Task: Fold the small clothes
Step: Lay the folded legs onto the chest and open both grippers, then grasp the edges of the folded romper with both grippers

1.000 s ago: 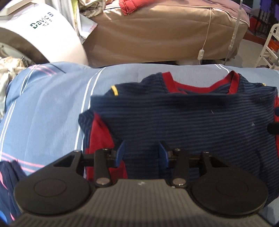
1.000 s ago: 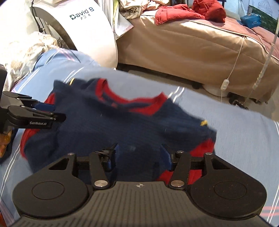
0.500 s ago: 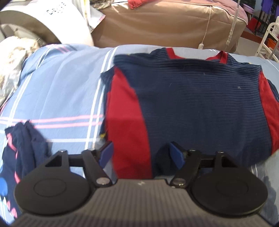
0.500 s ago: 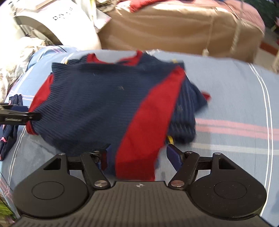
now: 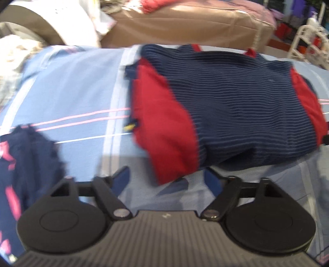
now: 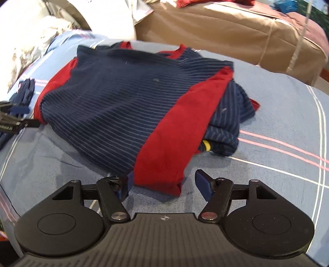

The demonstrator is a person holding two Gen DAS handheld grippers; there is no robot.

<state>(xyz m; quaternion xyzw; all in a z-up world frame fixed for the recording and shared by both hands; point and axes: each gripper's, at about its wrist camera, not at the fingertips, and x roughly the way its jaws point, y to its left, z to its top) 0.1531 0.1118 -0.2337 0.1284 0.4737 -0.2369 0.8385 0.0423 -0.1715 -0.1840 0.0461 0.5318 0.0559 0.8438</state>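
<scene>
We see the folded shirt lying on the bed; our left hand-held gripper and right hand-held gripper both gape wide, holding nothing.

No text can be read here; the small white lettering on the left gripper is blurred.

Ahead of my tool I see a brown bed with red cloth on top, and a white rack far right.
</scene>
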